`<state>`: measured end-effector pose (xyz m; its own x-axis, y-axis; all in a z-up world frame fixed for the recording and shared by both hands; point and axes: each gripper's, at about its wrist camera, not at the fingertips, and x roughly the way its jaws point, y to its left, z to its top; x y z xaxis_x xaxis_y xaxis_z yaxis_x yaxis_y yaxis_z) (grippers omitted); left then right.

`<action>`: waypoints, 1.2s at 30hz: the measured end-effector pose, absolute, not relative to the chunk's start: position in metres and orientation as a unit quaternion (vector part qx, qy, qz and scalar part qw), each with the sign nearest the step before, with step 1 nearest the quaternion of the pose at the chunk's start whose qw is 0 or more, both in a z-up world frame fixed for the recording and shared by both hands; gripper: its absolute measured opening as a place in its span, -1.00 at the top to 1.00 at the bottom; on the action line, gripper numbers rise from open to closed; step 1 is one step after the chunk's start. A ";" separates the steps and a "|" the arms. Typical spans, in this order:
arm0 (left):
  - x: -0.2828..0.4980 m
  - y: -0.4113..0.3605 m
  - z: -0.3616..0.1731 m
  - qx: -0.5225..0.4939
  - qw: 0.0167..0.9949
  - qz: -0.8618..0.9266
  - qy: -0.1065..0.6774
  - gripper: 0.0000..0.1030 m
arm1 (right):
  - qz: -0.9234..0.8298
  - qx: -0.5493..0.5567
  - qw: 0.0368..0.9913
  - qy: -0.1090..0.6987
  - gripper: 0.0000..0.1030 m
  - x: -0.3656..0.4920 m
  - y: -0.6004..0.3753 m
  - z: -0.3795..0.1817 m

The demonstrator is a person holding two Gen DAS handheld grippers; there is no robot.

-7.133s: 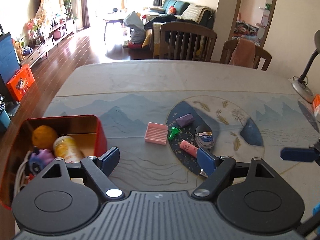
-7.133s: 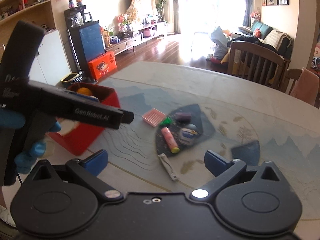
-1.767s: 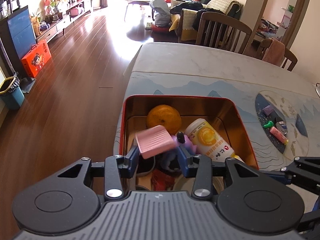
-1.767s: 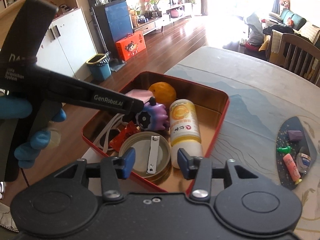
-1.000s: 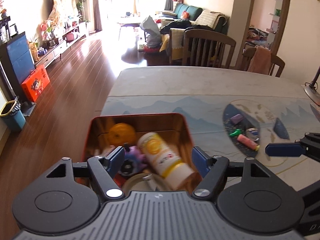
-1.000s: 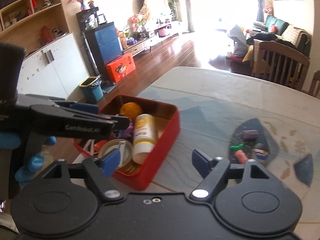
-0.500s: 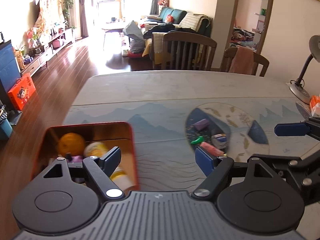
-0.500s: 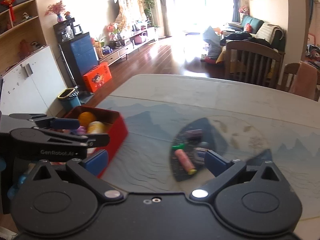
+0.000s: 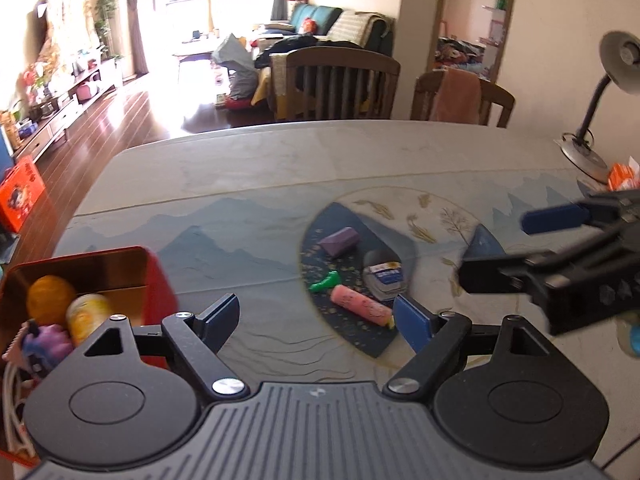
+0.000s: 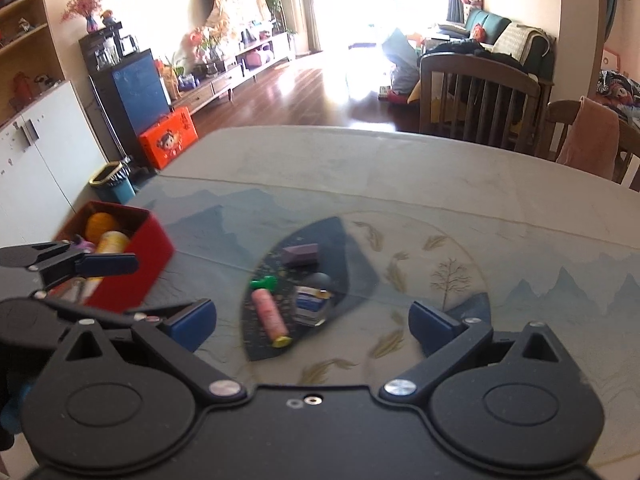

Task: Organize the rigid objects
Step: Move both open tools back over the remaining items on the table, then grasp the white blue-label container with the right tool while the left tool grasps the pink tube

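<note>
A red tin box (image 9: 158,280) (image 10: 132,264) at the table's left holds an orange (image 9: 50,302), a yellow-capped bottle (image 9: 88,320) and a purple toy (image 9: 56,340). On the dark patch of the cloth lie a purple block (image 9: 340,240) (image 10: 300,254), a green piece (image 9: 326,281) (image 10: 264,282), a pink tube (image 9: 360,306) (image 10: 270,314) and a small blue-labelled bottle (image 9: 386,276) (image 10: 310,300). My left gripper (image 9: 316,320) is open and empty, just short of the pink tube. My right gripper (image 10: 312,320) is open and empty, over the same items.
Two wooden chairs (image 9: 336,84) stand at the far table edge, one with a pink cloth (image 9: 458,94). A desk lamp (image 9: 596,100) and an orange pack (image 9: 622,174) sit at the right edge. The floor drops off left of the box.
Both grippers have swung right, away from the red box and toward the small items on the dark patch. Both stay open and empty.
</note>
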<state>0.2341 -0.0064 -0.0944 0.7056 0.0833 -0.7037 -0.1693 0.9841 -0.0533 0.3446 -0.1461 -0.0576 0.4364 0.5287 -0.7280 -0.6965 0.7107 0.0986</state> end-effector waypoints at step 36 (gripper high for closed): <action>0.297 -0.037 -0.166 0.027 0.911 -0.018 0.410 -0.43 | 0.386 -0.133 0.789 0.460 -0.04 0.402 -0.089 -0.124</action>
